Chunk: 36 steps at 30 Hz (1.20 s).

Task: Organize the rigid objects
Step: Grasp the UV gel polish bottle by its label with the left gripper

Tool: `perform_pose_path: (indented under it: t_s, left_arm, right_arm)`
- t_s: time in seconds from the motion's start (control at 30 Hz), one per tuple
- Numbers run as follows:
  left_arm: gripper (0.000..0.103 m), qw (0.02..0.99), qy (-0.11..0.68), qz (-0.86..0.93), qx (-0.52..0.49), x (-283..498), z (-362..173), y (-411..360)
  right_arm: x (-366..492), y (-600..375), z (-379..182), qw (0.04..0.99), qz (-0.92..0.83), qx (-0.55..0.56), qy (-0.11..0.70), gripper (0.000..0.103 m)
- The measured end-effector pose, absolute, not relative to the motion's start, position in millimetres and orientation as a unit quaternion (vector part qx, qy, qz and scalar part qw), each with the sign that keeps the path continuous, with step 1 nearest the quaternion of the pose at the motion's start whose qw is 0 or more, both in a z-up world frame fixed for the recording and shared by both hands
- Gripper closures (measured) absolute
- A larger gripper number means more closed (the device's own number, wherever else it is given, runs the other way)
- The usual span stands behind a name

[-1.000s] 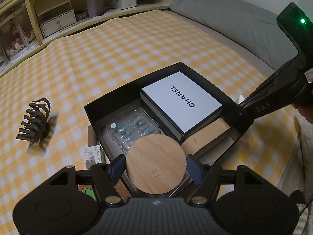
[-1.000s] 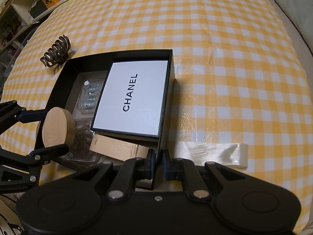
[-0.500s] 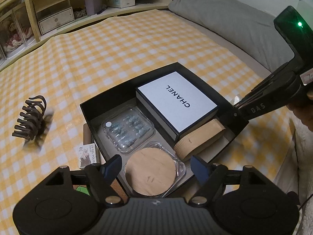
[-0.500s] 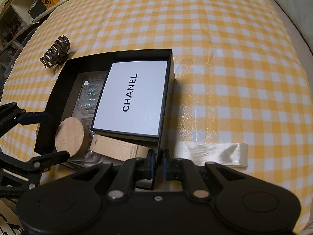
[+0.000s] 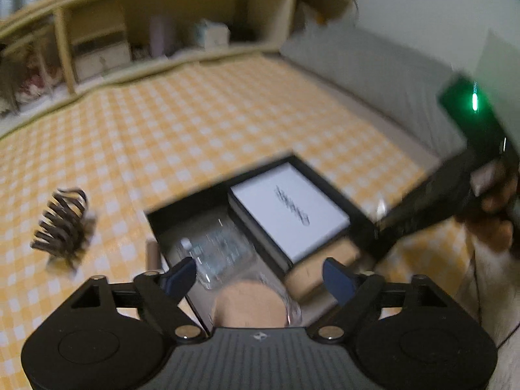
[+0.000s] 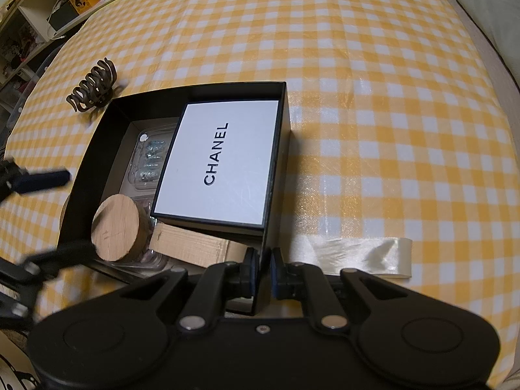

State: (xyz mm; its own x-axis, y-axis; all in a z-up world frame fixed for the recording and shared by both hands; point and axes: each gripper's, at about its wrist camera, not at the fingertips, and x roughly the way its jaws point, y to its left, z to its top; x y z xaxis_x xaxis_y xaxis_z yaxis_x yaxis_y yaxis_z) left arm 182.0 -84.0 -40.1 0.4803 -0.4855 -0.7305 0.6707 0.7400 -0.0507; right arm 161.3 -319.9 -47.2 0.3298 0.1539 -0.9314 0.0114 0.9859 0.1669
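Left gripper (image 5: 260, 276) just spread wide, empty above wooden lid (image 6: 115, 227) (blurred); right gripper (image 6: 261, 271) clenched on black box (image 6: 276, 162) wall.

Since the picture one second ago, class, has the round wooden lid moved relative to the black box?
Yes. The round wooden lid went down from between the left gripper fingers, whose jaws have been opening, into the black box.

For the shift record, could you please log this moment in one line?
left tool: open, jaws just opening, wooden disc released in black box | right tool: clamps box wall
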Motion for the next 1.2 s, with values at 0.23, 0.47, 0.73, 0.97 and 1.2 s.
perform_pose_path:
  t_s: [0.23, 0.47, 0.73, 0.97, 1.2]
  left_arm:
    - [0.01, 0.887, 0.358, -0.28, 0.077, 204, -25, -50]
    - [0.01, 0.899, 0.389, -0.194, 0.064, 243, -42, -12]
    - [0.025, 0.858, 0.438, -0.237, 0.127, 263, -82, -2]
    - [0.042, 0.829, 0.451, -0.296, 0.146, 260, -111, -16]
    - [0.065, 0.824, 0.466, -0.306, 0.098, 272, -122, -16]
  right_arm:
    - [162, -317, -48, 0.811, 0.043, 0.074, 0.578, 0.094]
    - [162, -319, -49, 0.811, 0.043, 0.078, 0.578, 0.094]
    - [162, -319, -49, 0.811, 0.043, 0.079, 0.578, 0.094]
    - [162, -319, -49, 0.811, 0.043, 0.079, 0.578, 0.093]
    - [162, -319, -49, 0.811, 0.042, 0.08, 0.578, 0.093]
